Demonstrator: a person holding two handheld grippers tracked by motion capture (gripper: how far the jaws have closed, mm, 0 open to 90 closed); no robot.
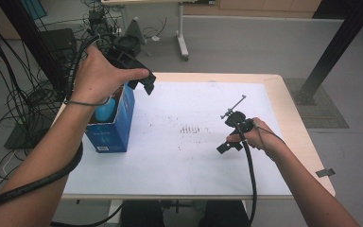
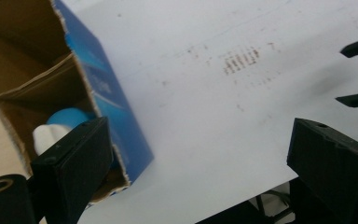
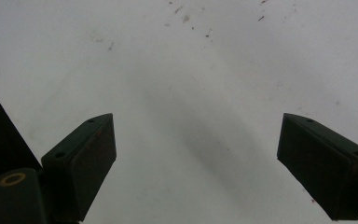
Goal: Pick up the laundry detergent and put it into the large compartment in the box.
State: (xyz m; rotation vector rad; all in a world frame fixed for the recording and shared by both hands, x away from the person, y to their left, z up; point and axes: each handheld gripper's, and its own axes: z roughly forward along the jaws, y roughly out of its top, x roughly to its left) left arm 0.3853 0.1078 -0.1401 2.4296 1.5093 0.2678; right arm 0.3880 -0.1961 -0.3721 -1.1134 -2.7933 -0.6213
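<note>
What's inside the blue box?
Inside the blue box, whose top is torn open, sits a light blue round thing with a white part beside it. Its lower half is hidden by the cardboard walls and the left gripper.

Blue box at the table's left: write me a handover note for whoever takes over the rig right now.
Left tongs: open, nothing between them, raised beside the blue box.
Right tongs: open, empty, low over the white sheet at the right.
Things: the box stands at the sheet's left edge, top open; a light blue object with a white part lies inside.
Done: the object appears to be in the box.
Left: probably closing the box; confirm first.
</note>
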